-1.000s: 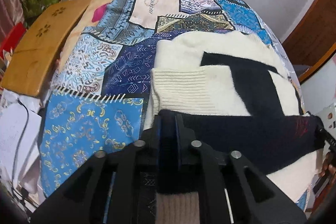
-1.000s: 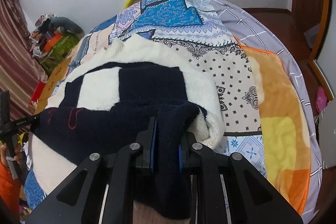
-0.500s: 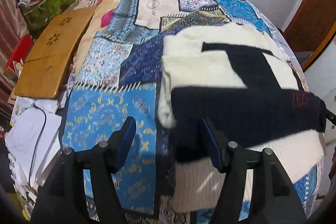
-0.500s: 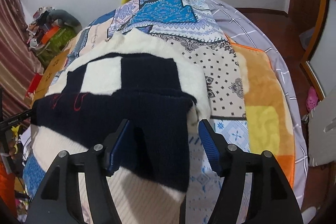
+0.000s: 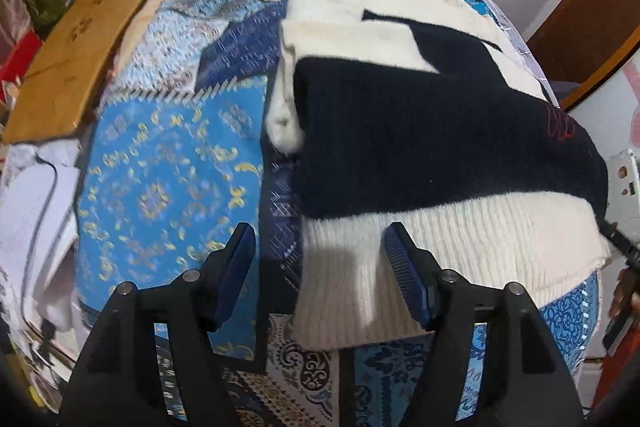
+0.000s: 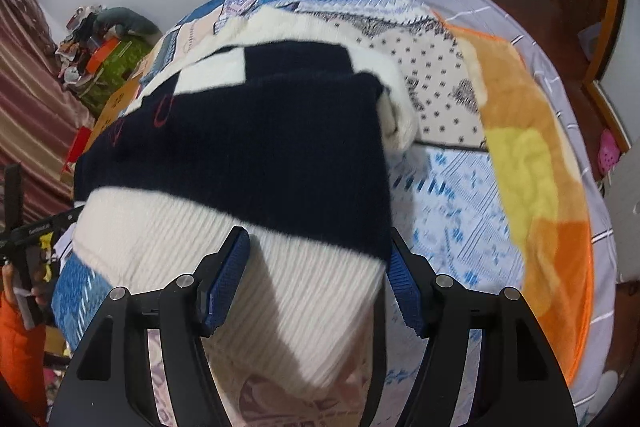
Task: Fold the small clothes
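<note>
Knitted cream-and-navy sweater (image 5: pixel 420 131) lies folded and released ahead of both spread fingers (image 5: pixel 320 267) (image 6: pixel 316 267); next, regrip 1 side edge.

bare quilt (image 5: pixel 168 163) left of sweater (image 5: pixel 440 131); wooden board (image 5: pixel 76 63) perhaps overhanging

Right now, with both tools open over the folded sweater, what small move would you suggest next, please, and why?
Probably draw both tools back: the left tool and right tool have just opened, and the sweater lies folded on the bedspread, released.
</note>
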